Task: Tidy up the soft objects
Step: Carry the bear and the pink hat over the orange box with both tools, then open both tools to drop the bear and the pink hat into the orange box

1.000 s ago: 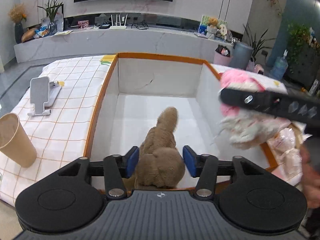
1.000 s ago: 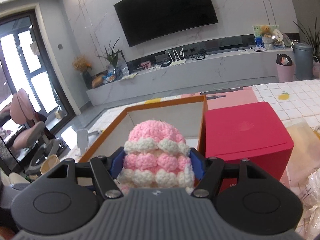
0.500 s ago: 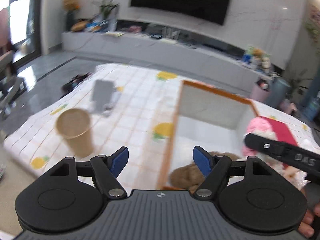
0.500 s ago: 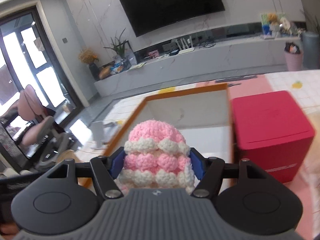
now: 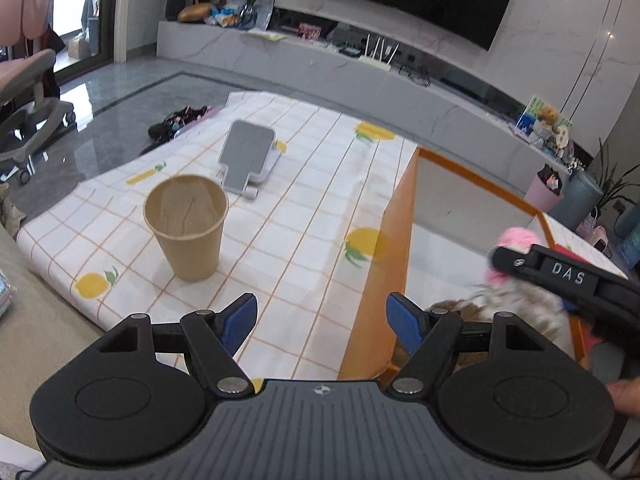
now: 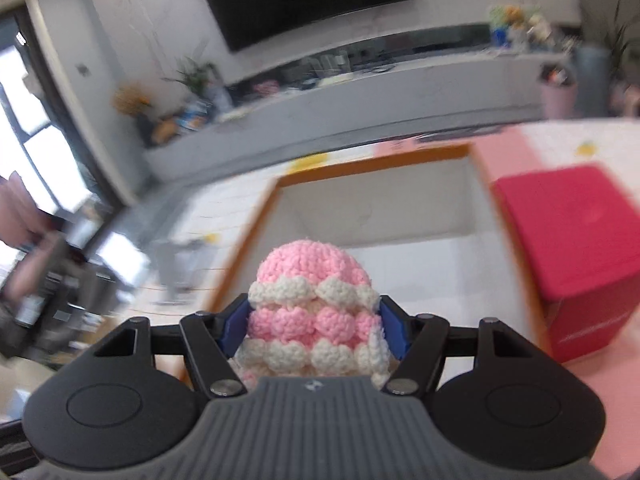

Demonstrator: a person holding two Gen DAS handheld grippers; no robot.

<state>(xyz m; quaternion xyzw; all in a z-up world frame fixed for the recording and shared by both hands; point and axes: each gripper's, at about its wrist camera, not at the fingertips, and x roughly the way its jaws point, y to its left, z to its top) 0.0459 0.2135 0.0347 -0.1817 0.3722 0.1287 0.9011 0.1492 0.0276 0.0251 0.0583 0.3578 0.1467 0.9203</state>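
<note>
My left gripper (image 5: 322,322) gapes wide, empty, low centre over tablecloth (image 5: 304,216) w/ cup (image 5: 187,227). Right gripper (image 6: 314,326) clamps pink knit toy (image 6: 310,312), box (image 6: 376,208) behind.

Both cameras ride their grippers, tilted down over the table — the left faces the paper cup (image 5: 186,227), the right the orange-rimmed box (image 6: 376,156), which both share.

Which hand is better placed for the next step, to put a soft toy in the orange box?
The right. The right gripper is shut on the pink crochet toy, with the orange box just ahead. The left gripper is open and empty, aimed at the tablecloth beside the box.
</note>
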